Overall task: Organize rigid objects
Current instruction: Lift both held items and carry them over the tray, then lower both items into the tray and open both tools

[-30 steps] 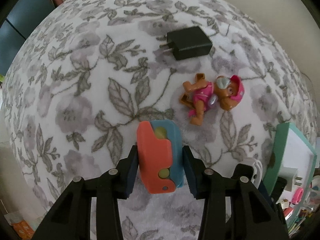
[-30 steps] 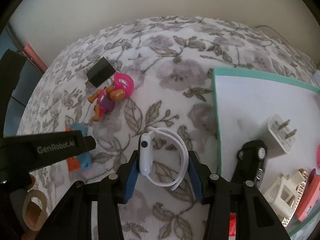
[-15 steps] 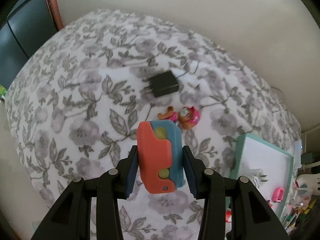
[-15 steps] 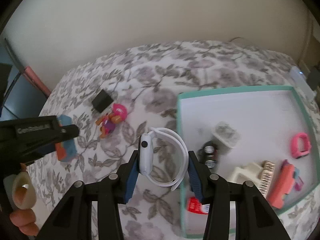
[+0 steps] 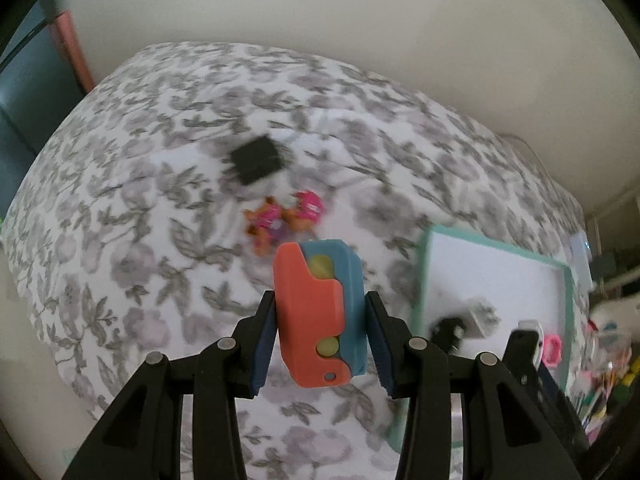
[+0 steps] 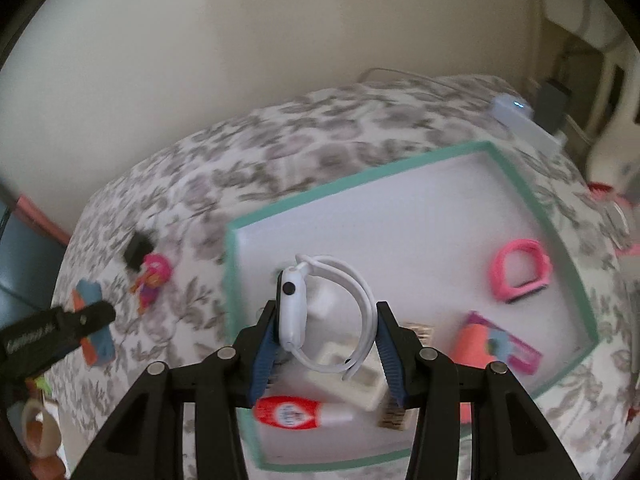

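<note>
My left gripper [image 5: 320,340] is shut on an orange and blue toy block [image 5: 316,316], held in the air above the flowered bedspread [image 5: 140,240]. My right gripper [image 6: 326,340] is shut on a white smartwatch [image 6: 294,304] and hangs over the teal-rimmed white tray [image 6: 400,164]. In that tray lie a pink watch band [image 6: 520,272], an orange and pink toy [image 6: 492,344], a cream block [image 6: 352,380] and a red and white tube [image 6: 296,414]. On the bedspread remain a black charger [image 5: 258,160] and a pink toy pup [image 5: 284,218]. The left gripper [image 6: 92,322] shows at the left of the right wrist view.
A cream wall [image 5: 320,20] rises behind the bed. A white device with a blue light [image 6: 514,110] sits past the tray's far corner. A dark cabinet [image 5: 24,100] stands at the left, and colourful clutter [image 5: 608,380] lies beyond the tray's right side.
Both grippers have risen off the bedspread with their loads. The right one has carried the watch from the cloth to above the tray. The left view has pulled back and tilted.
</note>
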Tool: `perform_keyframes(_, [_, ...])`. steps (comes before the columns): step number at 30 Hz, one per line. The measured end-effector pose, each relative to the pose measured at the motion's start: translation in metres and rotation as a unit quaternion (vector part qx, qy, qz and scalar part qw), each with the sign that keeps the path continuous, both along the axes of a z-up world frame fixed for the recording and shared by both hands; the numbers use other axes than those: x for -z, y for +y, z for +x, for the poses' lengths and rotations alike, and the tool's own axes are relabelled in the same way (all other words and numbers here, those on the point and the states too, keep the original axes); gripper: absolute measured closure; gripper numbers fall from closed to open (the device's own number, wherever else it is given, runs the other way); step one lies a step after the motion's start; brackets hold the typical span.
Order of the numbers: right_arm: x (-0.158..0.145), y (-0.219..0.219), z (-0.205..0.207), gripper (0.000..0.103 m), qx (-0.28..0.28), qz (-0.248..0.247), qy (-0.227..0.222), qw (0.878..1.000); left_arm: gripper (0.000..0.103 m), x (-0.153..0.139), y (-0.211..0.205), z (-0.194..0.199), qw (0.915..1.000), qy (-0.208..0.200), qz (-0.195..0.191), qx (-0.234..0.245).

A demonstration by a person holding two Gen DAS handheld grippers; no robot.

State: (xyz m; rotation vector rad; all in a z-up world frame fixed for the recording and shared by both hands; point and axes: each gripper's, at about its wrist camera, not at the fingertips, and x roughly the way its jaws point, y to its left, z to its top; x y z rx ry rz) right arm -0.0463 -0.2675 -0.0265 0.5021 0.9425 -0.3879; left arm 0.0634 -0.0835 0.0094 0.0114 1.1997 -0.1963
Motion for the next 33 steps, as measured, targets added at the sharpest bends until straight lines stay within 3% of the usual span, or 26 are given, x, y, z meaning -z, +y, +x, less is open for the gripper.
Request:
perform_keyframes(6, [0.009,-0.035,-0.019,0.054,0.046,0.018,0.012,0.999,0.058,0.008,-0.049,-0.029,0.9971,0.008,0.007,0.075])
perform_keyframes(14, [0.015,-0.063,-0.036,0.053,0.079,0.026,0.014,0.996,0.058,0.019,-0.107,-0.068,0.9863,0.011,0.012,0.164])
perform_keyframes(21, [0.018,-0.08,-0.047,0.053,0.099,0.03,0.014,0.995,0.058,0.033,-0.124,-0.071,0.9847,0.004,0.035,0.171])
perform_keyframes(33, [0.019,-0.076,-0.041,0.053,0.08,0.022,0.014,0.996,0.058,0.04,-0.129,-0.068,0.9844,-0.017,0.05,0.168])
